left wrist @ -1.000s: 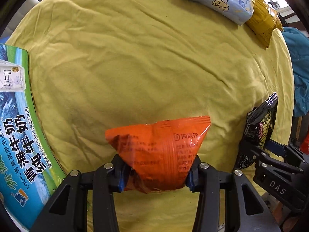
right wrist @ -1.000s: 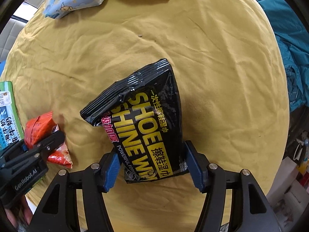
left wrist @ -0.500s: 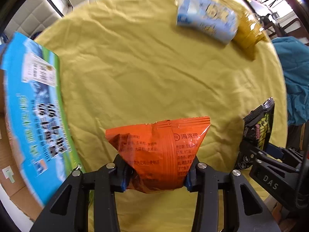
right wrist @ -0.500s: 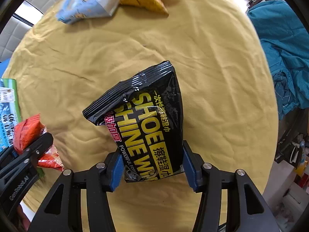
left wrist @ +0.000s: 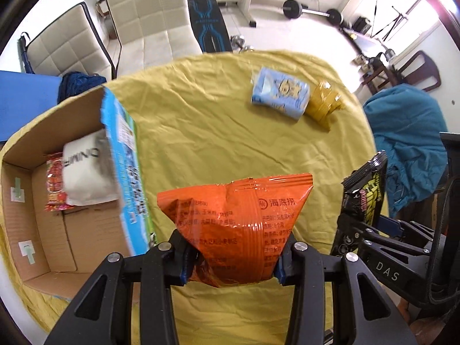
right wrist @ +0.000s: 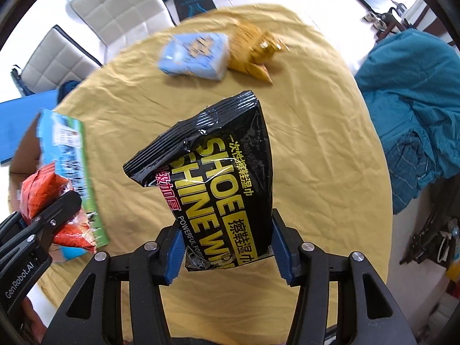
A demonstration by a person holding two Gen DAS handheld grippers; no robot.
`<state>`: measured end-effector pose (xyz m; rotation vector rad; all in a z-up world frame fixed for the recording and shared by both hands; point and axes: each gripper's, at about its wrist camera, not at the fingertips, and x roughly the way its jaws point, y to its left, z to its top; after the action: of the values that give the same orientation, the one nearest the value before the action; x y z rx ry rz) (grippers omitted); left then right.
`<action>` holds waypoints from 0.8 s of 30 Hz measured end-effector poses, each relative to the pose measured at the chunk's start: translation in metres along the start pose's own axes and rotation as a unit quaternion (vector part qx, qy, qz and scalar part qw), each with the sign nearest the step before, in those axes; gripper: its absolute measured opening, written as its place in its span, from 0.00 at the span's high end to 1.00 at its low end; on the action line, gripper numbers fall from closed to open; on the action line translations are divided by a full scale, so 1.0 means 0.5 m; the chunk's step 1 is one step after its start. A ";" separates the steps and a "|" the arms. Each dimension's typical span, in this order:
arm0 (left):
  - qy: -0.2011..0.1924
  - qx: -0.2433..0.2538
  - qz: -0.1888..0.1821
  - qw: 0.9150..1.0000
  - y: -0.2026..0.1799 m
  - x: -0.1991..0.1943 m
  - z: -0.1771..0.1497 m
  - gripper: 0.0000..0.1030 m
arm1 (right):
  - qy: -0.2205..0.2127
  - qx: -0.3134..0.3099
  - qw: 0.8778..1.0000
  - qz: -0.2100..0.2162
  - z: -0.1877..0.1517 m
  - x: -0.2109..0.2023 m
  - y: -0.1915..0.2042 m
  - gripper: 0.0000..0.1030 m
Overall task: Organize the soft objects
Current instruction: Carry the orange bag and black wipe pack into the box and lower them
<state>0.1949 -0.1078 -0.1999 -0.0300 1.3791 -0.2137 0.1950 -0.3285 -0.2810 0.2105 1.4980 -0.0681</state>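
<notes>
My left gripper [left wrist: 233,258] is shut on an orange snack bag [left wrist: 238,215] and holds it up above the yellow cloth [left wrist: 201,132]. My right gripper [right wrist: 227,247] is shut on a black shoe-wipe pack [right wrist: 218,178], also lifted off the cloth. An open cardboard box [left wrist: 72,230] stands at the left with a white pouch [left wrist: 86,172] and a red packet [left wrist: 54,187] inside. A blue tissue pack [left wrist: 280,93] and a gold bag [left wrist: 325,103] lie at the far side. The right gripper with its black pack [left wrist: 365,195] shows at the right of the left wrist view.
Two beige chairs [left wrist: 143,14] stand behind the table. A teal cloth [right wrist: 411,109] hangs over a chair at the right. Gym gear [left wrist: 310,8] lies on the floor beyond. The box [right wrist: 66,155] is left of the right gripper.
Both grippers have risen and tilted up with their packs, so the table looks smaller and the room and the inside of the box have come into view.
</notes>
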 end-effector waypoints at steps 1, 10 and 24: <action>-0.008 -0.002 -0.002 1.000 0.007 -0.020 -0.004 0.63 | -0.005 -0.002 1.000 0.005 -0.002 -0.013 0.005 0.46; -0.056 -0.019 -0.017 0.998 0.090 -0.142 -0.012 0.63 | -0.042 -0.040 0.997 0.048 -0.018 -0.117 0.135 0.46; -0.066 -0.110 0.023 0.991 0.419 -0.223 -0.069 0.62 | -0.004 -0.137 0.984 0.113 -0.070 -0.100 0.470 0.46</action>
<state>0.1697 0.1200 -0.1290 -0.1930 1.2652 -0.0192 0.1979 -0.0961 -0.2106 0.1555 1.4498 0.3174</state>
